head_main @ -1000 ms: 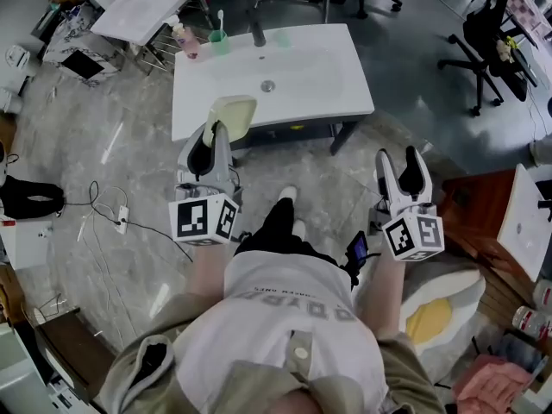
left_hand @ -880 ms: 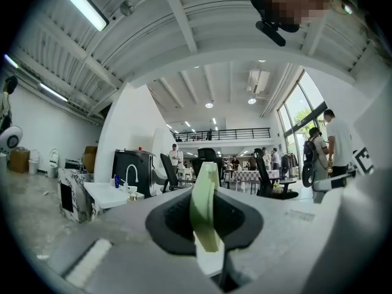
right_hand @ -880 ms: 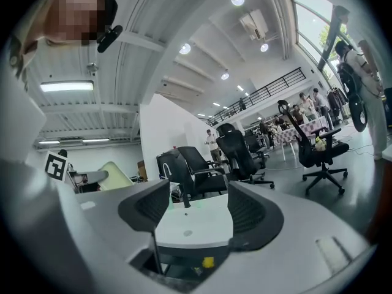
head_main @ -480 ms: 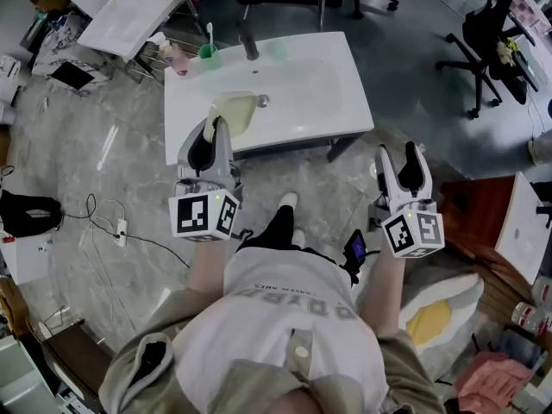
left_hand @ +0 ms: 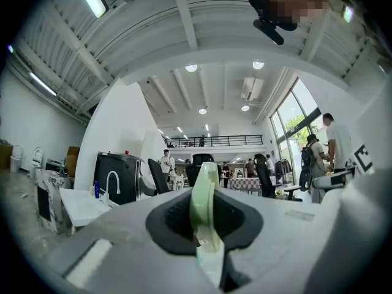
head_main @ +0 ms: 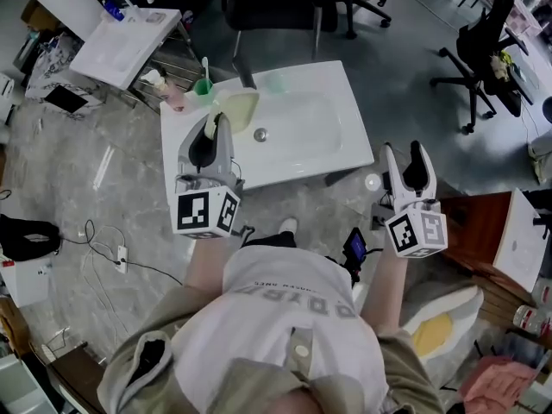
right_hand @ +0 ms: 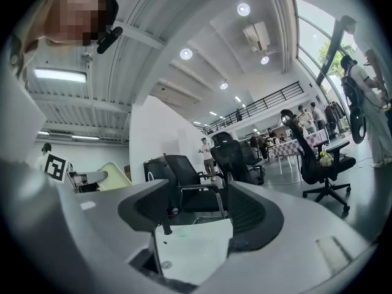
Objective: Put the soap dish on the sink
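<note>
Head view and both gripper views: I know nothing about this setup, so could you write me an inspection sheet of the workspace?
Surface: white sink, basin bare apart from its drain.
Job's things: pale green soap dish, held edge-up, seen over the sink's left rear part, not yet set down.
Clutter: green cup with toothbrush, pink bottle, pale cup and faucet along the sink's back edge.
Grippers: left gripper, fingers shut on the soap dish; right gripper open, nothing between them, off the sink's right side.
Cables: cable with power strip on the floor at left.
Surroundings: office chairs, white table, people standing far off.
</note>
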`<action>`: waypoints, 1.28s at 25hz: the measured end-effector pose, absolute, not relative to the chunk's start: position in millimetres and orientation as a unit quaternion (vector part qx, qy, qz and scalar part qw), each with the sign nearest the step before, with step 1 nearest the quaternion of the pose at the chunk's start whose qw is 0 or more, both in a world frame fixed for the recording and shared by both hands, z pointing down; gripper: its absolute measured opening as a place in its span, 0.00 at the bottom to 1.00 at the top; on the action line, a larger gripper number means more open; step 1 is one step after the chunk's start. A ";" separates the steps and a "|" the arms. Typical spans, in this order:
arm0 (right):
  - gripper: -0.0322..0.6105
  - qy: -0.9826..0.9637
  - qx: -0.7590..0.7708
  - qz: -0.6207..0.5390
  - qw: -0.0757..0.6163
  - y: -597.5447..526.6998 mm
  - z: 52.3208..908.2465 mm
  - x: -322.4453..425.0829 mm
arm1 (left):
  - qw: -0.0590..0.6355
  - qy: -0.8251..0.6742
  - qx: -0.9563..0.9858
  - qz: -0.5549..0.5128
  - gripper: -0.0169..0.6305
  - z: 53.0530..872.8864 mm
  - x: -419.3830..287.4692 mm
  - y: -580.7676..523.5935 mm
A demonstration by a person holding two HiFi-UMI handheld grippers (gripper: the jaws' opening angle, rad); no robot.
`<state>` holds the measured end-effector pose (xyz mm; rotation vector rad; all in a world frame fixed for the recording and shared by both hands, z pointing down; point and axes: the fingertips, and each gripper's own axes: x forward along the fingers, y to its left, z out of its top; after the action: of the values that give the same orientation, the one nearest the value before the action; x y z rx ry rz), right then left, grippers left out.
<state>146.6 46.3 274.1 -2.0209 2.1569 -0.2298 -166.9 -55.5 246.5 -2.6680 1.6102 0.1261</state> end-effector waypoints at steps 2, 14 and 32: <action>0.50 0.722 -0.681 -0.078 0.089 35.4 276.9 145.6 | 0.011 0.515 -0.856 0.039 0.08 248.5 -169.6 -66.9; 0.50 0.716 -0.685 -0.122 0.064 -0.3 313.0 150.5 | -0.028 0.513 -0.858 0.000 0.08 288.9 -166.7 -104.1; 0.50 0.753 -0.637 -0.151 0.064 -101.2 327.1 208.0 | -0.026 0.552 -0.833 0.005 0.08 287.7 -106.0 -157.9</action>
<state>208.0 -101.2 327.1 -1.9235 2.2739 -0.4555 -106.0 -157.9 287.7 -2.6619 1.7652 0.0171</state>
